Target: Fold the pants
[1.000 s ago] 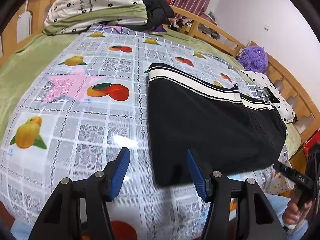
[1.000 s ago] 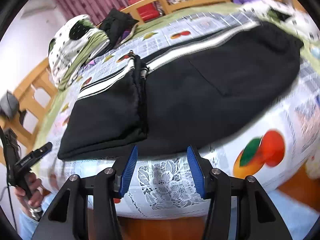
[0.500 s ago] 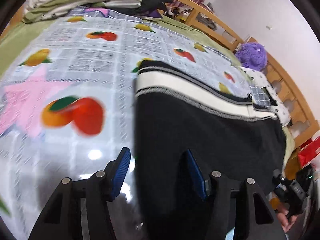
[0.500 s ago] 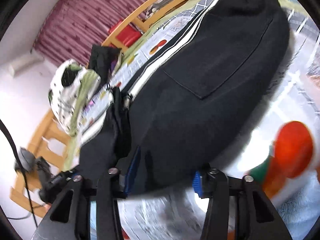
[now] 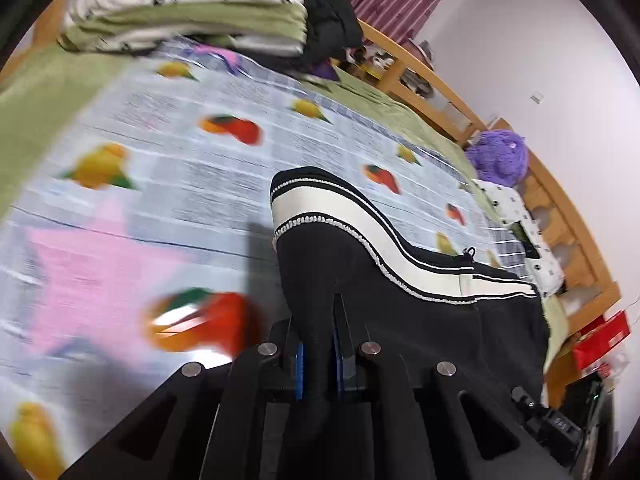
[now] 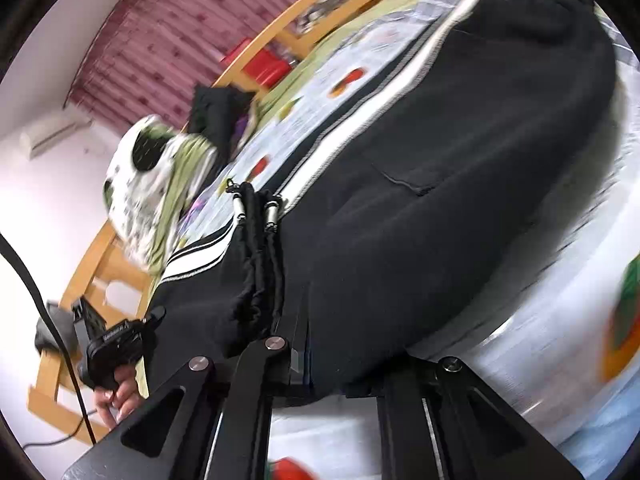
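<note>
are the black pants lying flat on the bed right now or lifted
Partly lifted. The black pants rise in a ridge where the left hand-held gripper pinches the fabric; the far part lies on the fruit-print cover.

Black pants with white stripes; fruit-print cloth.

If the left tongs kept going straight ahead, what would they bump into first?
Probably the black pants they already pinch: the left tongs point along the raised fabric toward its white striped band. Depth is unclear.

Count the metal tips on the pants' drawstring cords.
2 visible: metal drawstring tips and, side by side on the bunched waistband of the black pants. Others may be hidden.
</note>
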